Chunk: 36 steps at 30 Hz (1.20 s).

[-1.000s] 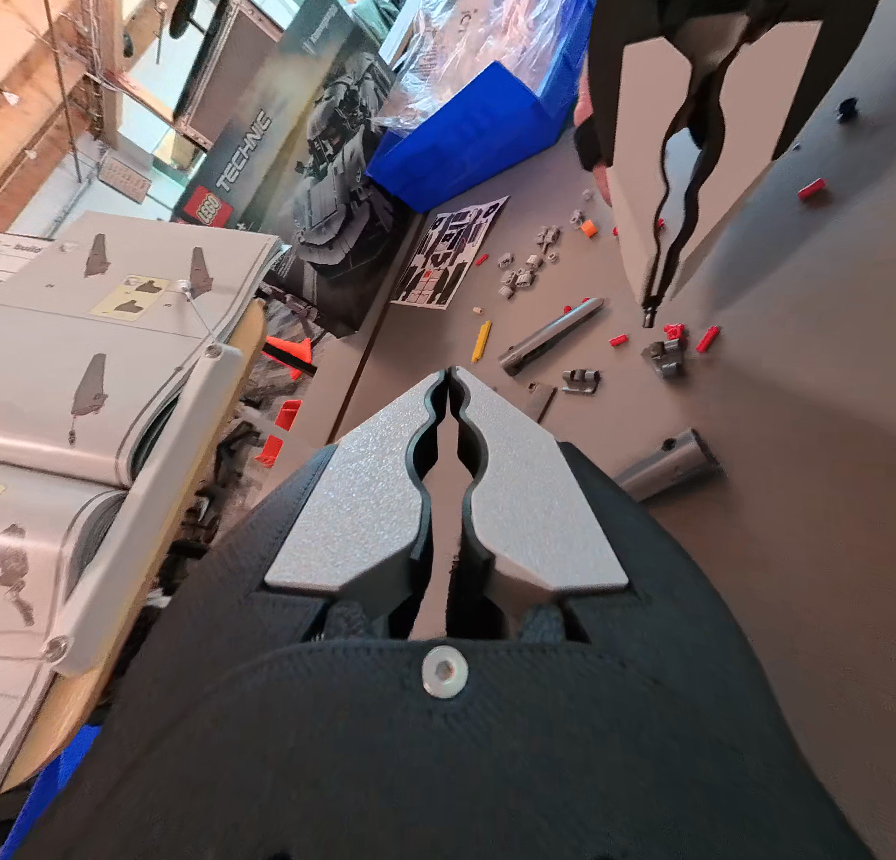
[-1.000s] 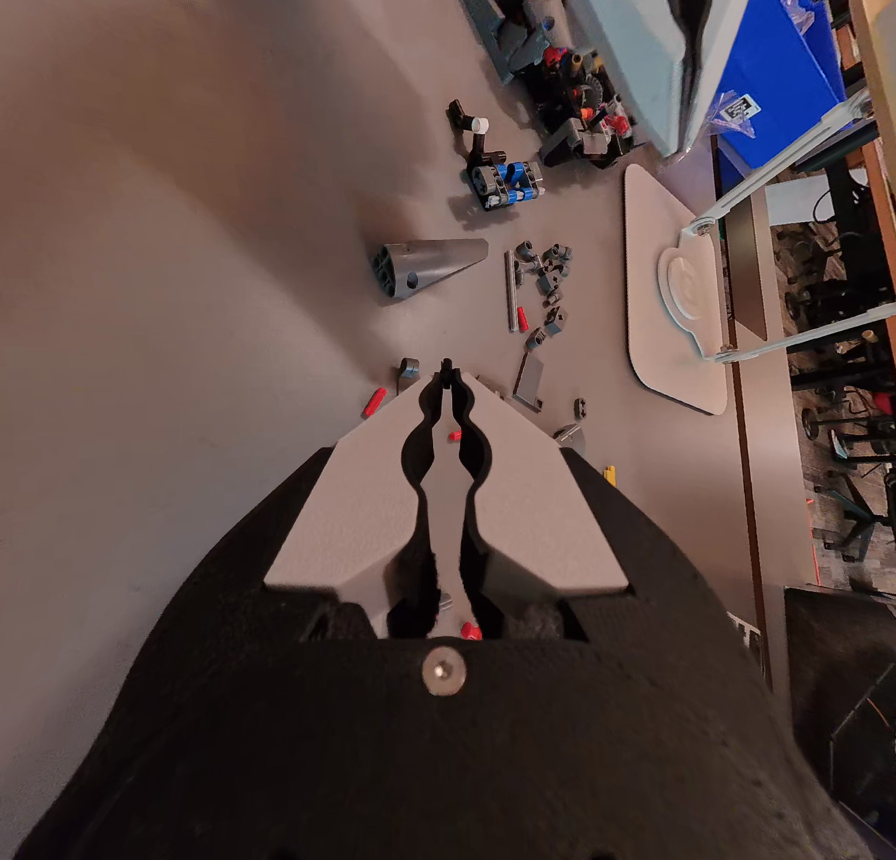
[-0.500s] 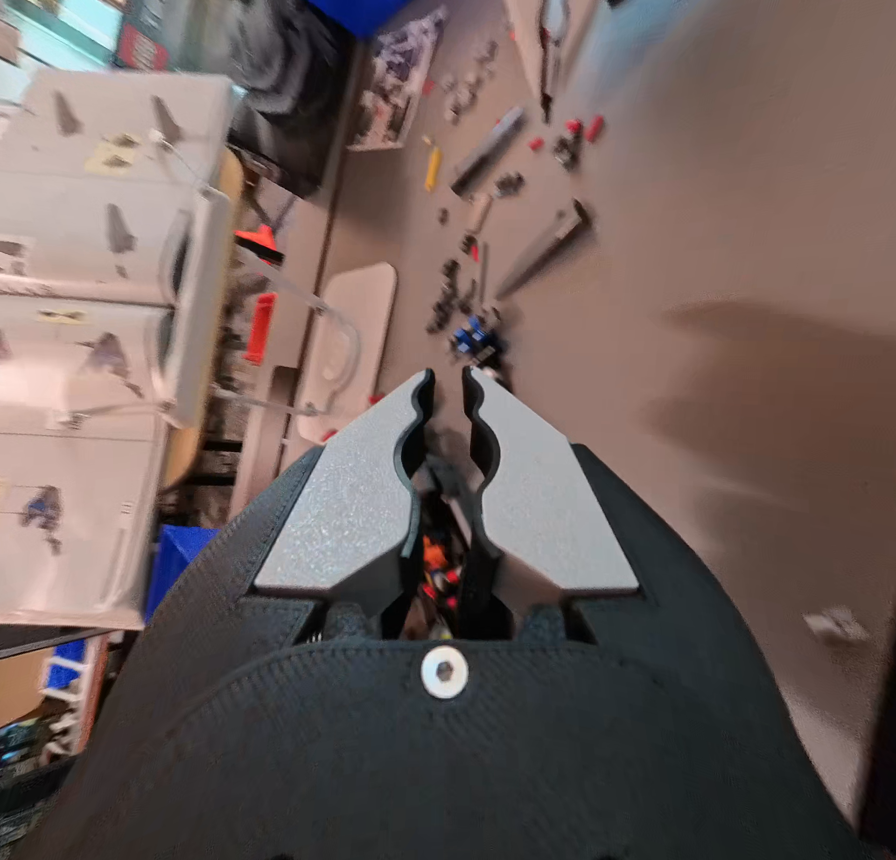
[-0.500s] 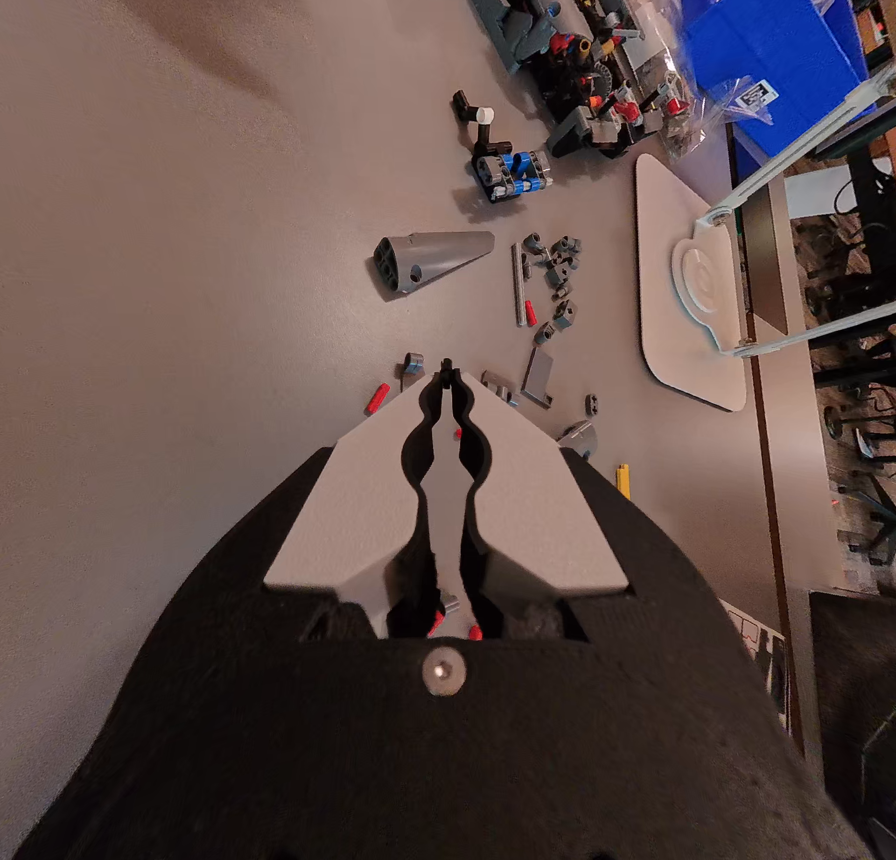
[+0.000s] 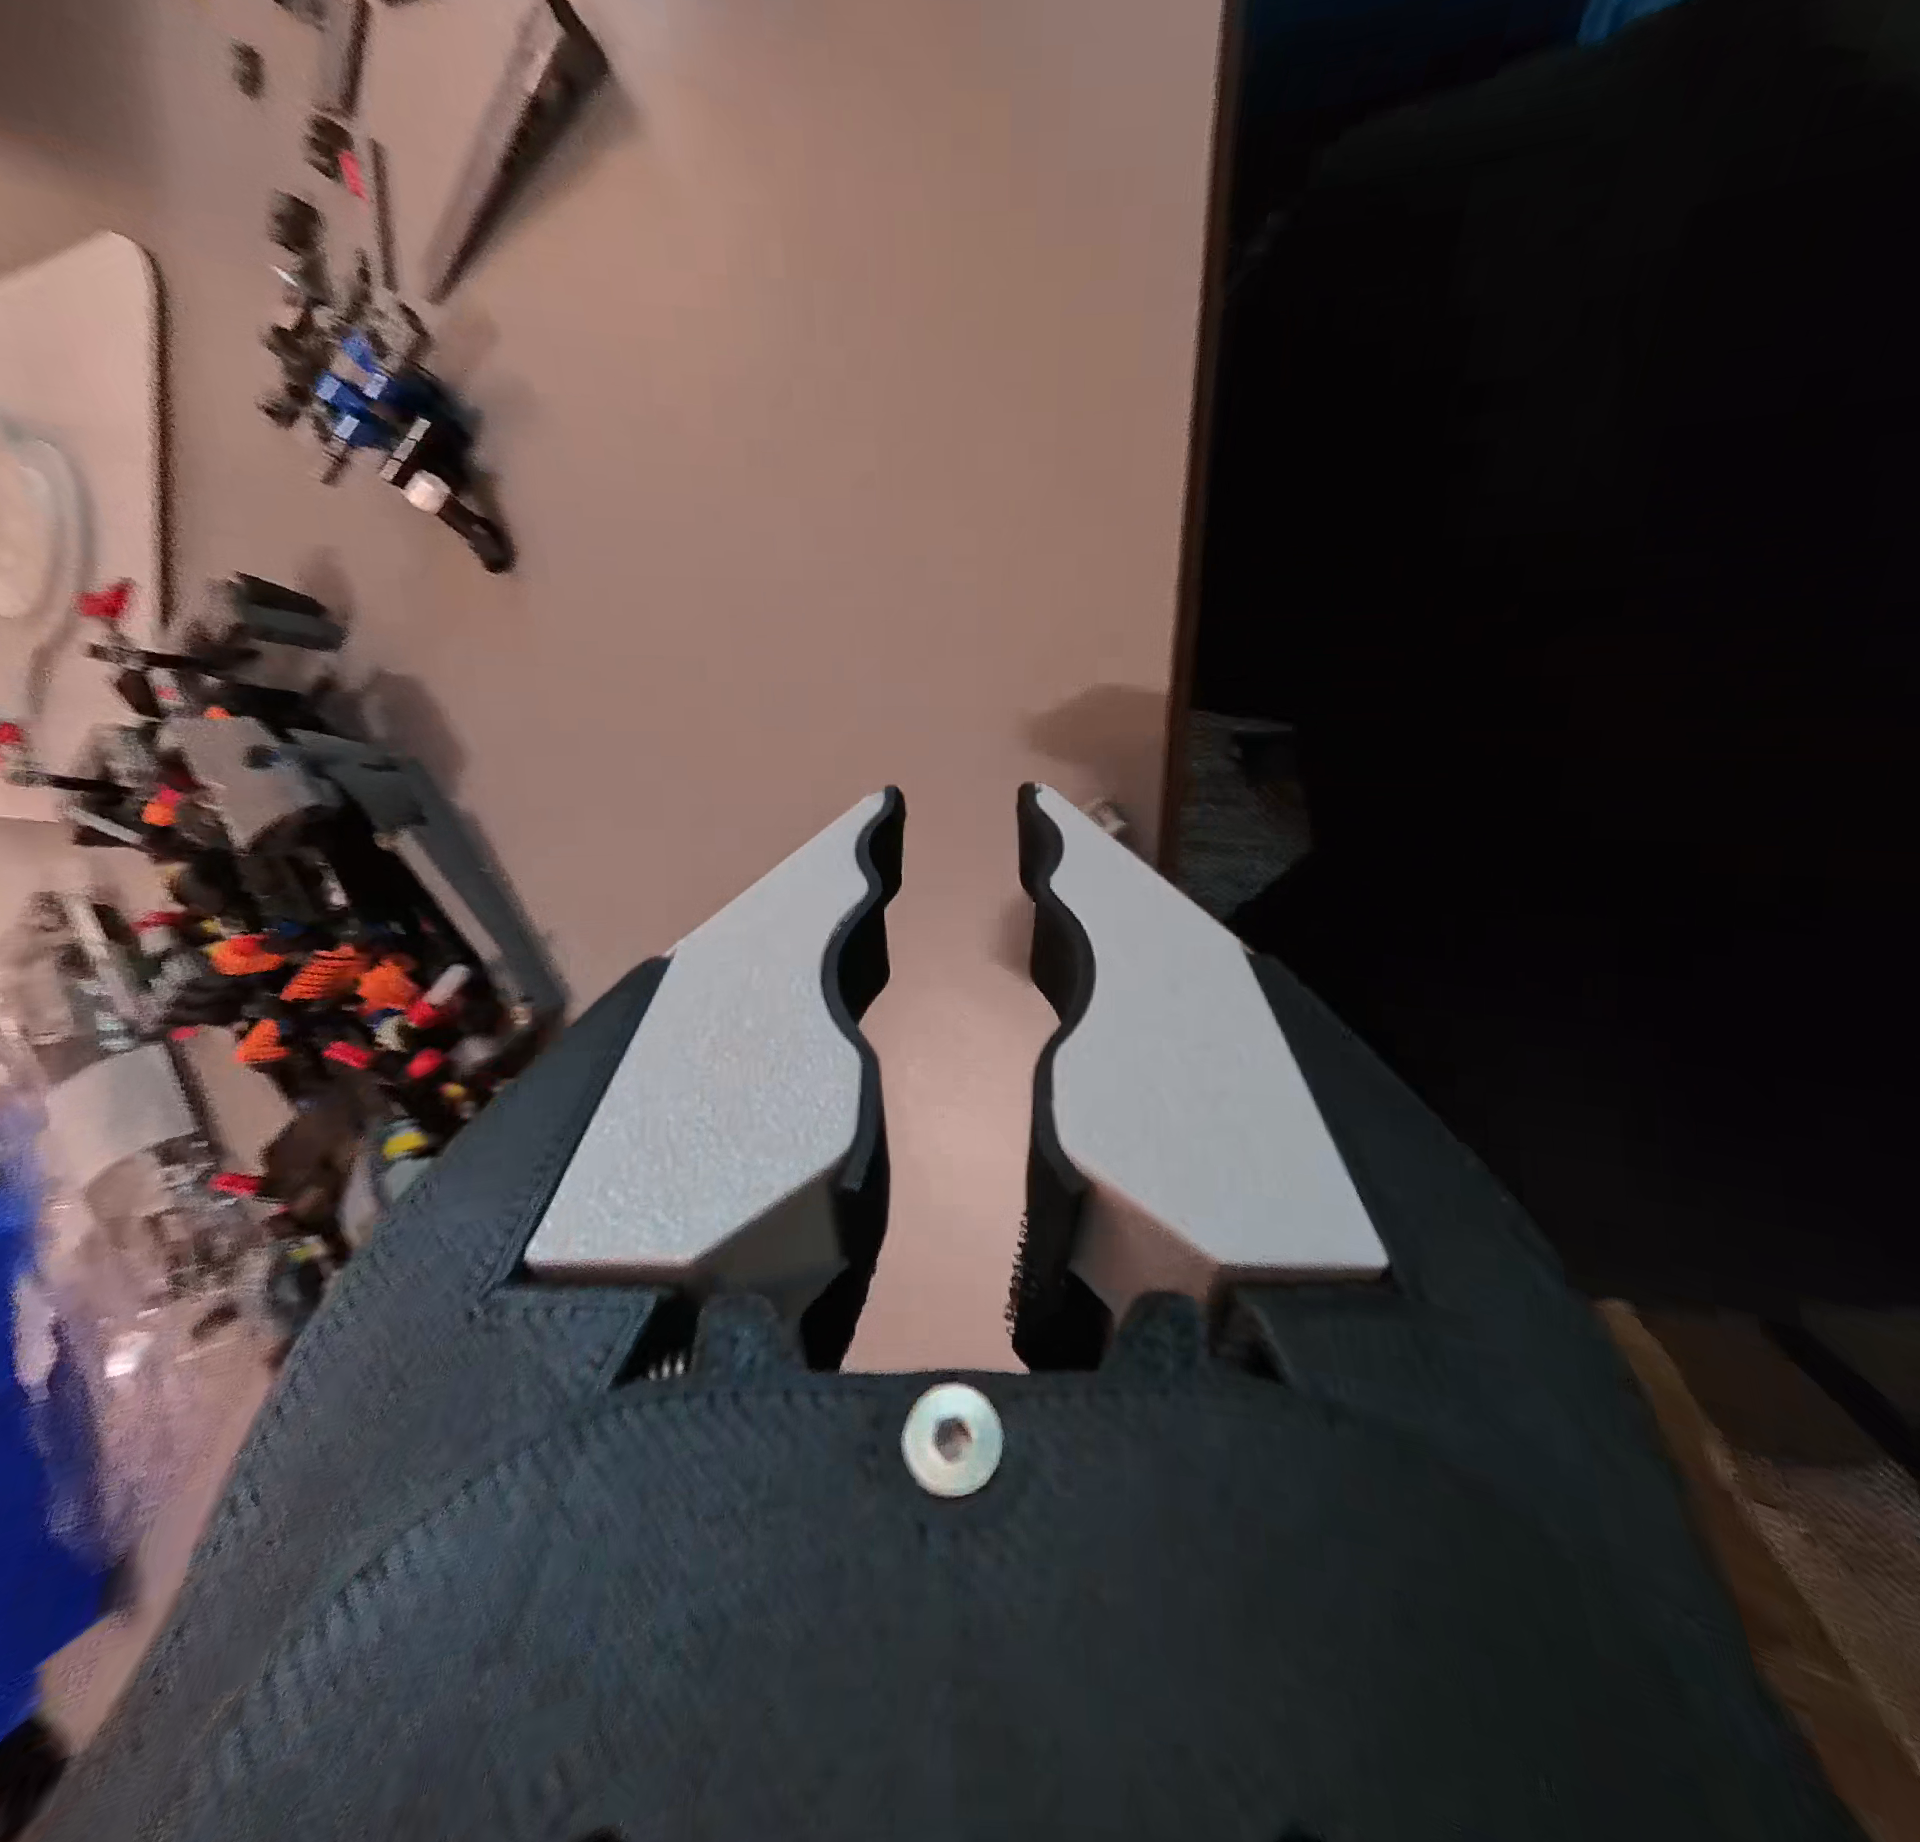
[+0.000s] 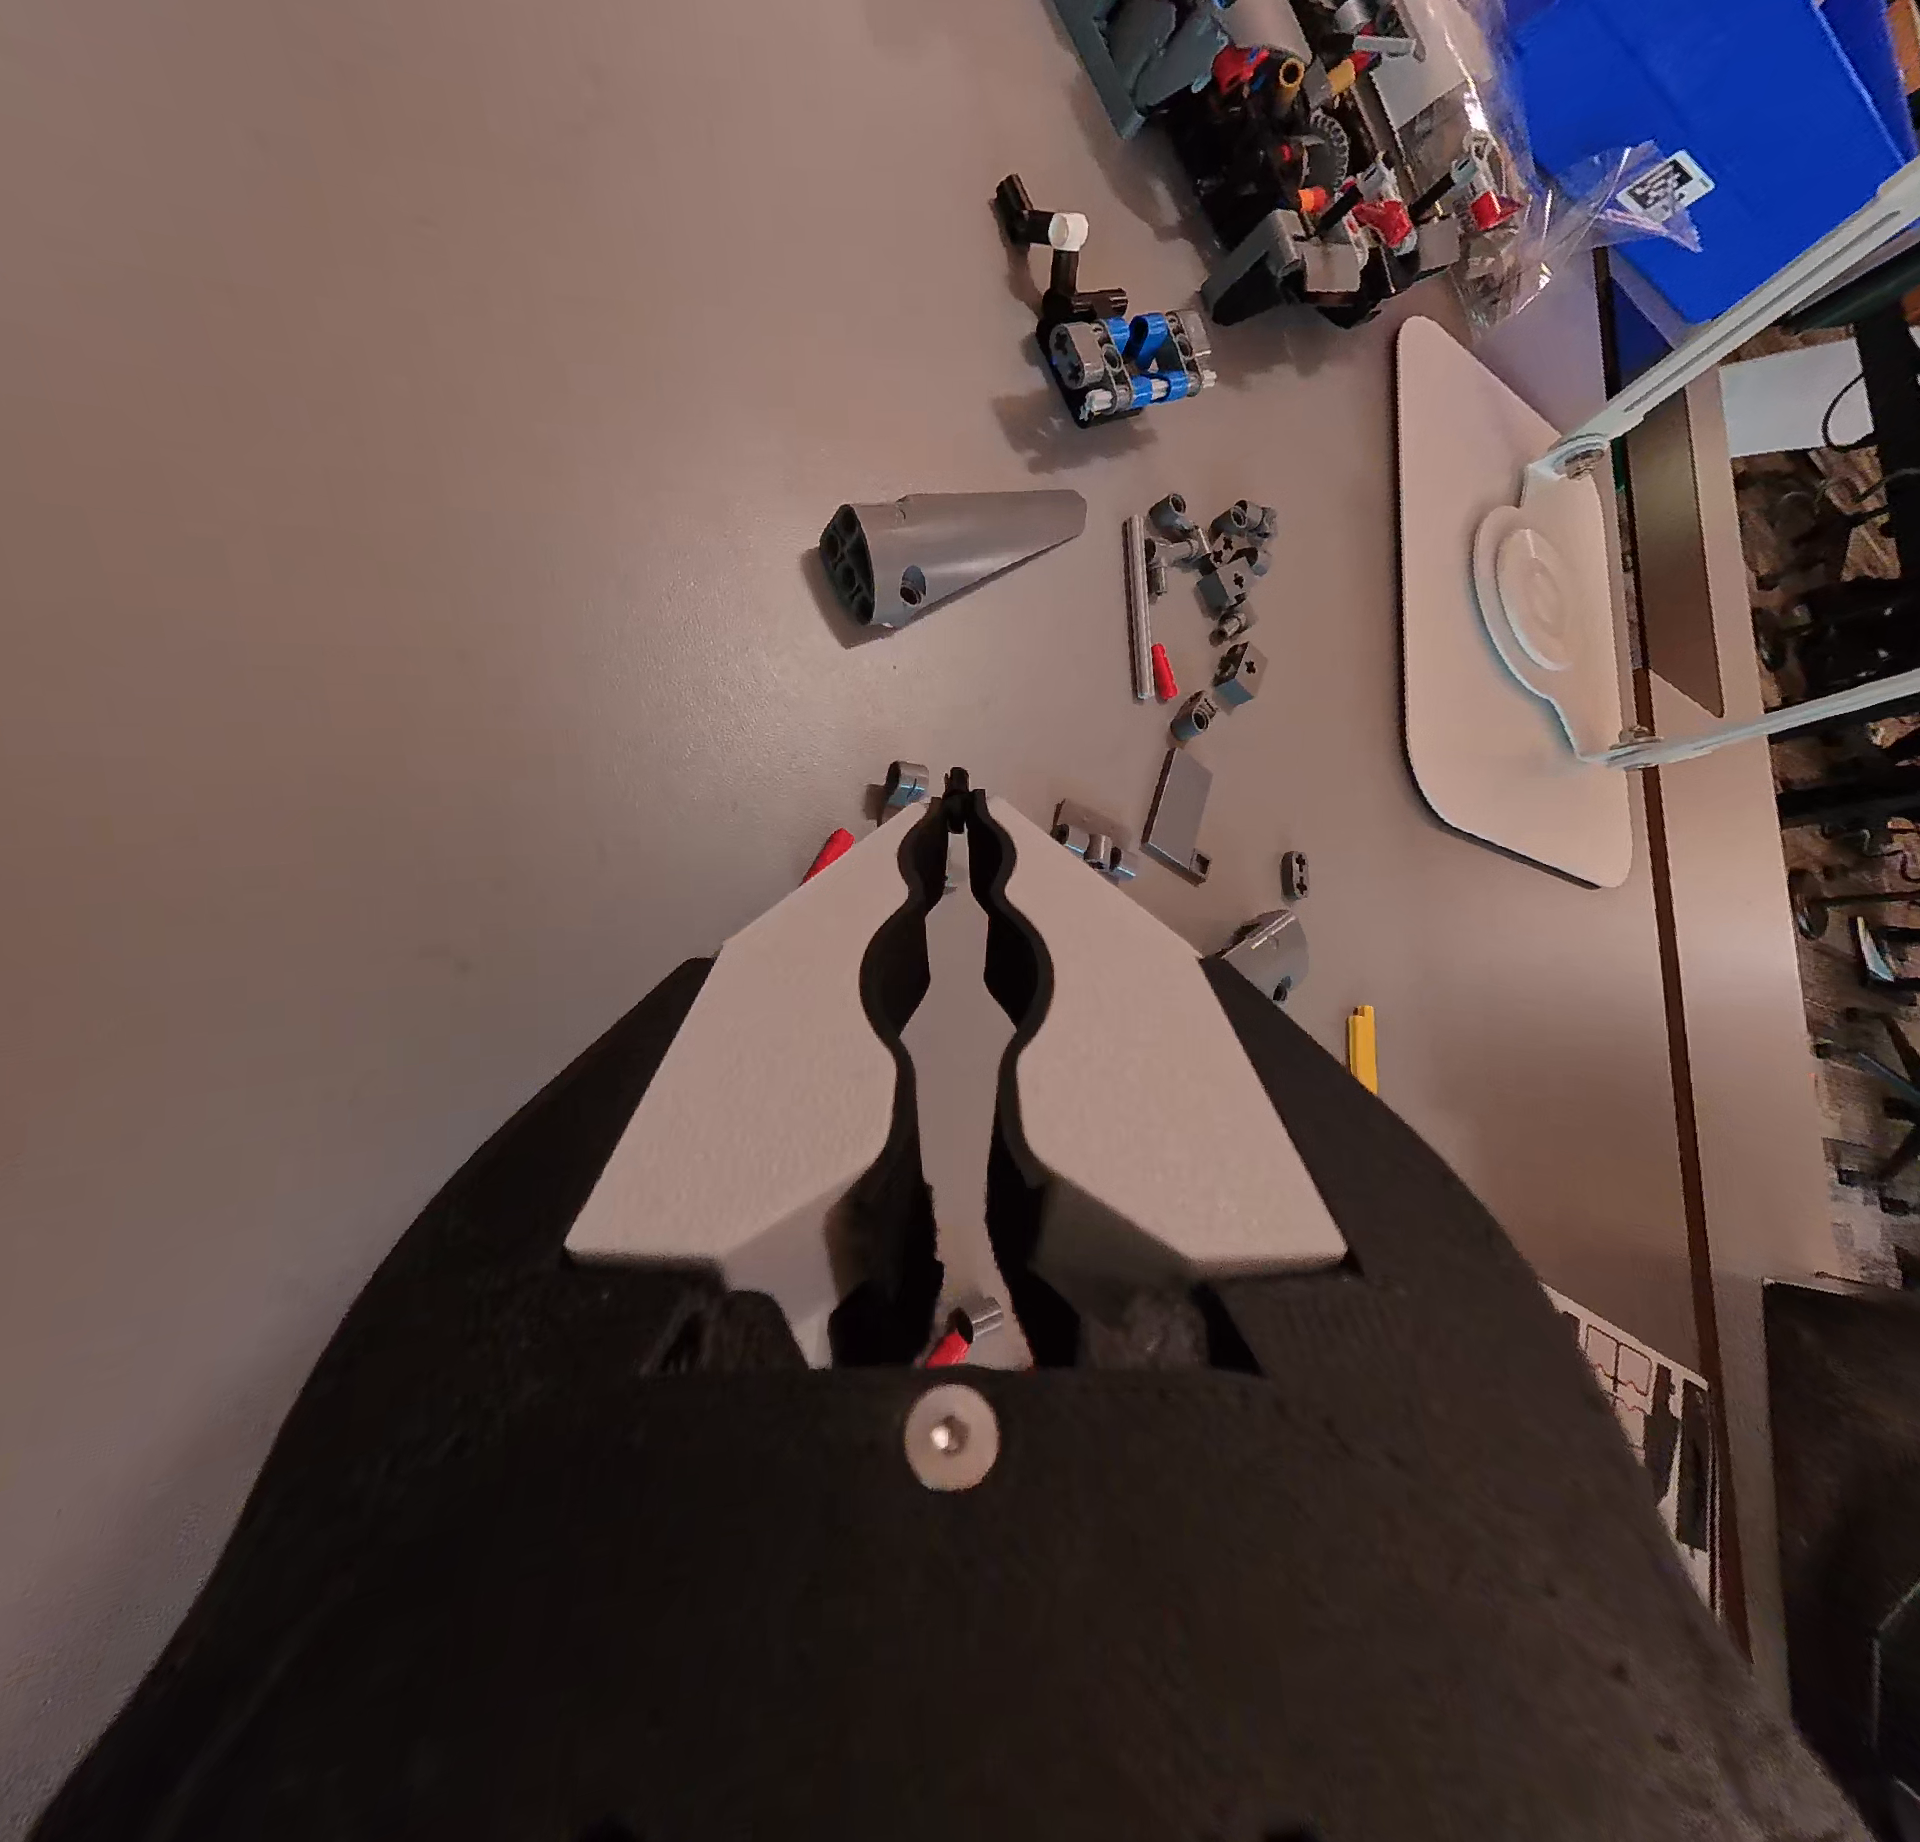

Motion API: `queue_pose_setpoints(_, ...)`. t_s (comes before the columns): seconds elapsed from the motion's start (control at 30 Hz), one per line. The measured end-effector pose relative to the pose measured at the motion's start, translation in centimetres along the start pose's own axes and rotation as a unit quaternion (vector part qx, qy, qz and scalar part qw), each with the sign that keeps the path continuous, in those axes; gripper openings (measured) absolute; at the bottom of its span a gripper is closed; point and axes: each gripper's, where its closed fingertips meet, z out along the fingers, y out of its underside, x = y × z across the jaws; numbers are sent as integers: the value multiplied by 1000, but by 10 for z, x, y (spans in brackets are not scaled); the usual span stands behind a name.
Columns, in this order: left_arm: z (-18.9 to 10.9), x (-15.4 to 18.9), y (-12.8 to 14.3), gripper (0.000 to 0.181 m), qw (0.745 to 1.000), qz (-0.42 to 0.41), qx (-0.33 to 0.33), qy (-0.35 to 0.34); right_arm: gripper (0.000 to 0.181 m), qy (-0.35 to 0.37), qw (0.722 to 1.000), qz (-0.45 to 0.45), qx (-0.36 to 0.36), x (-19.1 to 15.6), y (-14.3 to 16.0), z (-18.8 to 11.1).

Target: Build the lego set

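Lego build (image 5: 281, 919) sits half-done and blurry at the tabletop's (image 5: 831, 338) left edge in the left wrist view; left gripper (image 5: 958, 805) jaws gape, empty. Right wrist view: it's top right (image 6: 1278, 99), loose parts (image 6: 1205, 597) still unplaced, right gripper (image 6: 957, 805) jaws pinching a tiny black pin (image 6: 956, 782)

A small black pin (image 6: 957, 782) sits pinched at the very tip of the right claw (image 6: 957, 805), above the table (image 6: 416, 442). Loose parts lie scattered beyond it: a grey cone-shaped piece (image 6: 951, 558) on its side, a cluster of small grey connectors (image 6: 1221, 587) beside a thin grey axle (image 6: 1140, 608), and a flat grey plate (image 6: 1179, 816). Farther off lies a small black, grey and blue sub-assembly (image 6: 1127, 358), and past it the large partly built model (image 6: 1288, 119), dark with orange and red bits.
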Motion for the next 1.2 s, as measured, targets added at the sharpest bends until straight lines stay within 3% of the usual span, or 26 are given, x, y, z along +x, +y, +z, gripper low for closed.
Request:
queue_pose_setpoints(0.17,-4,18,12,24,999,-26,14,41,2,-1,1000,3,2,1,1,-1)
queue_pose_setpoints(0.37,15,26,20,29,998,-12,-3,57,2,-4,1000,2,1,-1,0,0)
queue_pose_setpoints(0.67,24,24,12,7,995,-36,21,95,1,-6,1000,2,3,-1,0,-1)
queue_pose_setpoints(1.0,26,21,11,6,992,-49,23,117,2,-5,1000,-2,5,-1,-2,-3)
queue_pose_setpoints(1.2,39,5,-6,5,994,-27,36,103,1,-4,1000,-2,3,-1,-1,-3)
